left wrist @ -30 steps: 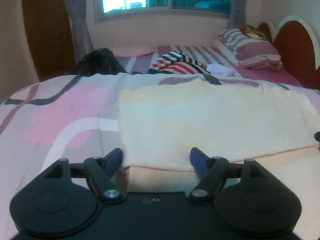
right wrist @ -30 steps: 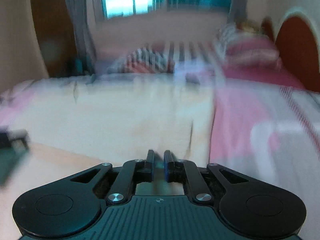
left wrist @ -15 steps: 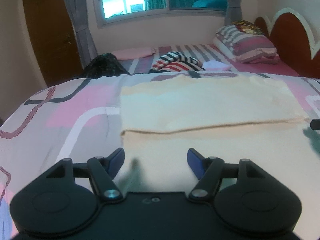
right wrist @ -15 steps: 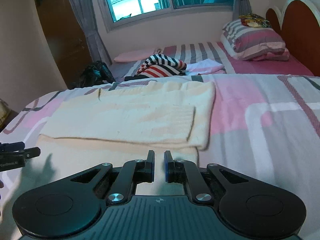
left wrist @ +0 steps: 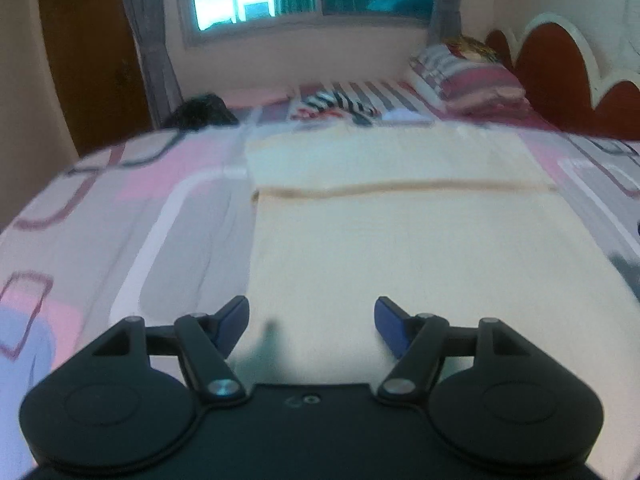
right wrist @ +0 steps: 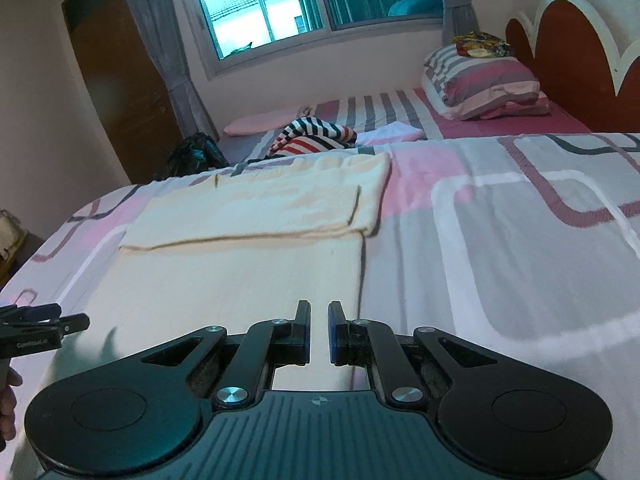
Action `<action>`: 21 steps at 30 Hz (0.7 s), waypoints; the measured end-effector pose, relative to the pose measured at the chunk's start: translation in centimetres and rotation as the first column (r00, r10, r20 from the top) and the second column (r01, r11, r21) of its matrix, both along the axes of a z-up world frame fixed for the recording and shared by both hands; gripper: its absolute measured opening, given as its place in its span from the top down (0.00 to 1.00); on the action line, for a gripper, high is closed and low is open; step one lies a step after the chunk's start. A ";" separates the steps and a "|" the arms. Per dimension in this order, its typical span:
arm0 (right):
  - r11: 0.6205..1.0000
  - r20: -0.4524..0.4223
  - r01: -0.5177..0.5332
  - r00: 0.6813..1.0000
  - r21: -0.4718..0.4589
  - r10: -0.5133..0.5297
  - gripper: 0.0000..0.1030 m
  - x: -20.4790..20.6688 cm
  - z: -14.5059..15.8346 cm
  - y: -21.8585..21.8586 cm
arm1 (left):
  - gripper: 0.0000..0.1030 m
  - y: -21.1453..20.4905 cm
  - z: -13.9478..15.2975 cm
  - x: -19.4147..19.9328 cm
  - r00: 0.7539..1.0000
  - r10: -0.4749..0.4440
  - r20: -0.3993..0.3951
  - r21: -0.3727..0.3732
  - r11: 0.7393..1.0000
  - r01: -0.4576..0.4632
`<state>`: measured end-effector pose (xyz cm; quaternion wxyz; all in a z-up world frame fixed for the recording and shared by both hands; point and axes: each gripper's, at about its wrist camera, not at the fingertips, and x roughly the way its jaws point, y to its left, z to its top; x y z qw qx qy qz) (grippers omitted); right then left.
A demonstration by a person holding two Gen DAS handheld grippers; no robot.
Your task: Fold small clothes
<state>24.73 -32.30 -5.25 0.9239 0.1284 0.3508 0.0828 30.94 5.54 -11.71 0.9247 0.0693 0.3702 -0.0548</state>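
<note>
Left wrist view: the left hand-held gripper (left wrist: 312, 322) is seen with its blue pads spread wide, nothing between them, hovering over the near part of a cream garment (left wrist: 420, 264). The garment is laid flat on a pink and grey bed cover (left wrist: 132, 216), its far portion folded back over itself so that a straight fold edge runs across. Picture is blurred.

Right wrist view: the right hand-held gripper (right wrist: 319, 330) is held with its pads nearly pressed together, empty, above the garment's (right wrist: 248, 272) near right corner. A striped garment (right wrist: 312, 136), pillows (right wrist: 480, 80) and a window (right wrist: 280, 4) are seen beyond.
</note>
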 end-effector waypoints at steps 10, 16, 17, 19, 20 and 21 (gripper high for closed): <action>1.000 -0.045 -0.002 0.999 0.018 0.003 0.92 -8.5 0.3 1.1 | 0.38 5.4 -1.2 -9.1 0.995 0.014 -0.100 -0.028 0.999 -0.017; 0.996 -0.080 0.028 0.997 0.080 -0.021 0.38 -12.8 -0.9 0.8 | 0.46 7.8 -1.4 -12.3 0.986 -0.020 -0.167 -0.169 0.986 -0.009; 0.995 -0.092 0.038 0.995 0.094 -0.029 0.38 -13.3 -1.1 0.6 | 0.47 8.2 -1.4 -12.5 0.984 -0.027 -0.178 -0.199 0.980 -0.009; 0.991 -0.114 0.047 0.993 0.125 -0.033 0.38 -14.2 -1.4 0.2 | 0.48 9.0 -1.4 -12.9 0.980 -0.051 -0.192 -0.268 0.963 -0.003; 0.986 -0.129 0.051 0.991 0.159 -0.030 0.38 -14.6 -1.7 -0.1 | 0.48 9.2 -1.5 -12.9 0.978 -0.057 -0.199 -0.288 0.958 -0.003; 0.982 -0.140 0.058 0.990 0.177 -0.033 0.40 -14.9 -1.9 -0.3 | 0.49 9.4 -1.6 -12.8 0.977 -0.063 -0.203 -0.304 0.953 -0.002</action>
